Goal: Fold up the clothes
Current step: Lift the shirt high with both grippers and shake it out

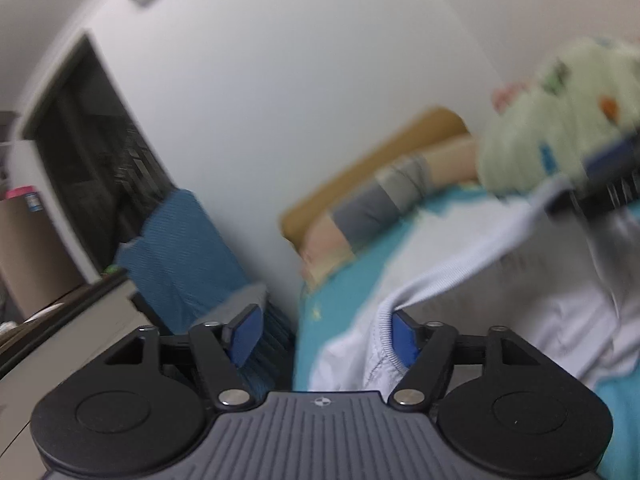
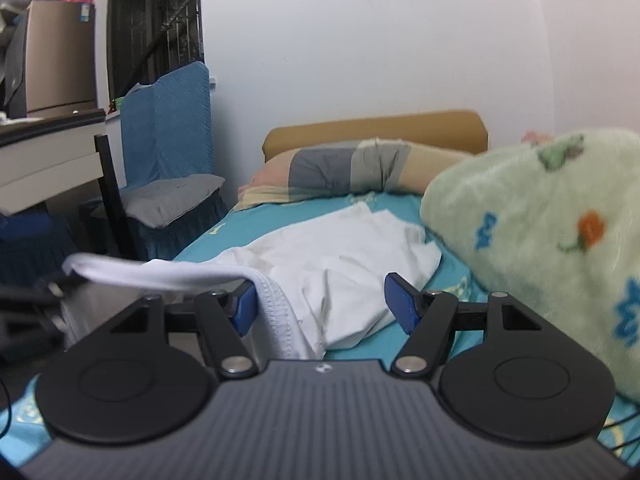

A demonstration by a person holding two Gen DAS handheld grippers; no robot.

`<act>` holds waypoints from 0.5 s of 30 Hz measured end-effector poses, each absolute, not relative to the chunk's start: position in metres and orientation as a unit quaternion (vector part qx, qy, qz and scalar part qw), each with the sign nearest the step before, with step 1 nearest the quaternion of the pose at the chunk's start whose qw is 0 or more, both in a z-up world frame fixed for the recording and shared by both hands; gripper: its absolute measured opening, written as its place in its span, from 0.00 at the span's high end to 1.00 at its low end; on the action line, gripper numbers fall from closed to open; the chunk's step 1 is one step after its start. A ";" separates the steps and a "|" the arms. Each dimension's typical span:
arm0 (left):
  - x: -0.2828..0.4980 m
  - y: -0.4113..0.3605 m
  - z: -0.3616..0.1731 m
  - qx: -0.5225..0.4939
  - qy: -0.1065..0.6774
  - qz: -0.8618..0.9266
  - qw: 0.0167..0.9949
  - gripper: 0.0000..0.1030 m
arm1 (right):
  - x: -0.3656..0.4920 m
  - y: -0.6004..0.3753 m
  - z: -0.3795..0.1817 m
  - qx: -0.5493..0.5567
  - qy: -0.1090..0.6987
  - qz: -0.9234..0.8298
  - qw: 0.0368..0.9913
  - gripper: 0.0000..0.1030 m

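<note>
A white garment [image 2: 340,256] lies spread on the teal bed sheet [image 2: 404,202]. Its ribbed hem [image 2: 160,270] stretches between my two grippers. My right gripper [image 2: 326,308] is open, and the hem drapes against its left pad [image 2: 245,308]. In the left wrist view the garment [image 1: 500,300] hangs in folds, and its hem [image 1: 382,320] rests against the right pad [image 1: 404,338] of my open left gripper [image 1: 324,338]. The right gripper [image 1: 608,176] shows at the far right of that view.
A green patterned blanket [image 2: 540,240] is piled on the bed's right side. A striped pillow [image 2: 352,174] lies against the tan headboard [image 2: 376,126]. A blue-covered chair [image 2: 168,152] with a grey cushion stands left of the bed, beside a desk [image 2: 44,156].
</note>
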State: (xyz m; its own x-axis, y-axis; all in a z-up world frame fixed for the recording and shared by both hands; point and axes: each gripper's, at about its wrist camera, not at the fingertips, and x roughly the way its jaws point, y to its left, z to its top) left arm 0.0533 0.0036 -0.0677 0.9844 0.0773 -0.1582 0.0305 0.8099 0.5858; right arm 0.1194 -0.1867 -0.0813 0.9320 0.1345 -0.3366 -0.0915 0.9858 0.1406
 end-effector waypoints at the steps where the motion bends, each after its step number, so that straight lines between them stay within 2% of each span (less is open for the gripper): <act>1: 0.052 0.003 -0.064 0.301 0.081 0.021 0.950 0.30 | 0.124 -0.187 -0.085 0.065 0.196 0.062 0.977 0.34; 5: 0.050 -0.002 -0.053 0.275 0.068 0.038 0.958 0.32 | 0.139 -0.186 -0.104 0.071 0.272 0.073 0.957 0.31; 7: 0.047 -0.004 -0.049 0.270 0.060 0.042 0.960 0.32 | 0.138 -0.180 -0.113 0.055 0.283 0.078 0.954 0.31; 12: 0.046 0.000 -0.045 0.251 0.068 0.054 0.964 0.32 | 0.124 -0.144 -0.111 -0.068 0.248 0.084 0.963 0.31; 15: 0.052 0.003 -0.050 0.261 0.099 0.054 0.959 0.31 | 0.119 -0.158 -0.101 -0.041 0.223 0.004 0.974 0.31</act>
